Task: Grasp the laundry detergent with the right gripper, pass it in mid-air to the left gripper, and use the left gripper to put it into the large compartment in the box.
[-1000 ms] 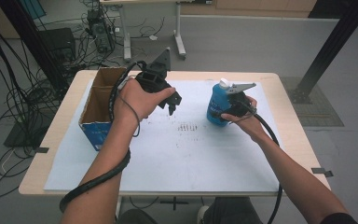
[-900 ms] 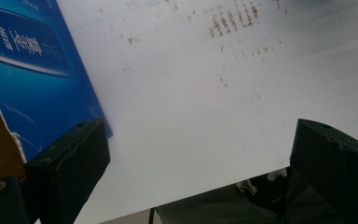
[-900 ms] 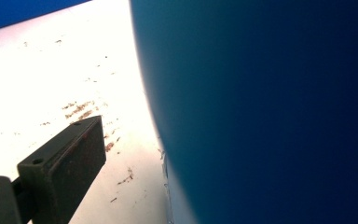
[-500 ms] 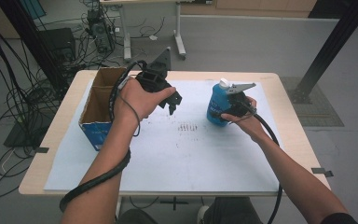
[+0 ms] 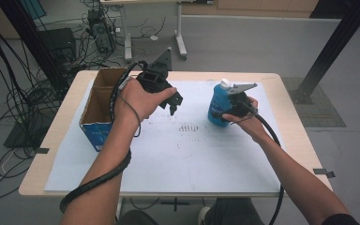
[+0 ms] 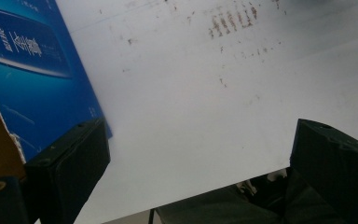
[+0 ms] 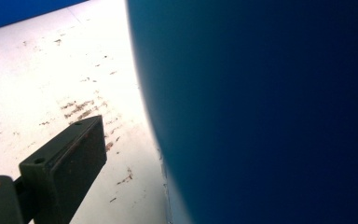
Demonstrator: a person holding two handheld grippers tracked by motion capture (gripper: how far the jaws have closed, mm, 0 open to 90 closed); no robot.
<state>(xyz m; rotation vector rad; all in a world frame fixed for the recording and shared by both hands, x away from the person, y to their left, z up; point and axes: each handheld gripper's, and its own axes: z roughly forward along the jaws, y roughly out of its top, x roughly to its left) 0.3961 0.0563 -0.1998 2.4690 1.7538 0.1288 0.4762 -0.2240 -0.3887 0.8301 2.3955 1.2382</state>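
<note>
Glossy plastic bottle (image 5: 217, 104); matt cardboard box (image 5: 99, 111); smudged white sheet (image 5: 187, 154)

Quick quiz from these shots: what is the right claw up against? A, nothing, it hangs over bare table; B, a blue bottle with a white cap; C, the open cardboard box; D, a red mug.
B: in the high view the right claw sits against the side of the blue bottle with its white cap, standing on the white sheet; the bottle's blue wall looms beside a jaw in the right gripper view.
</note>
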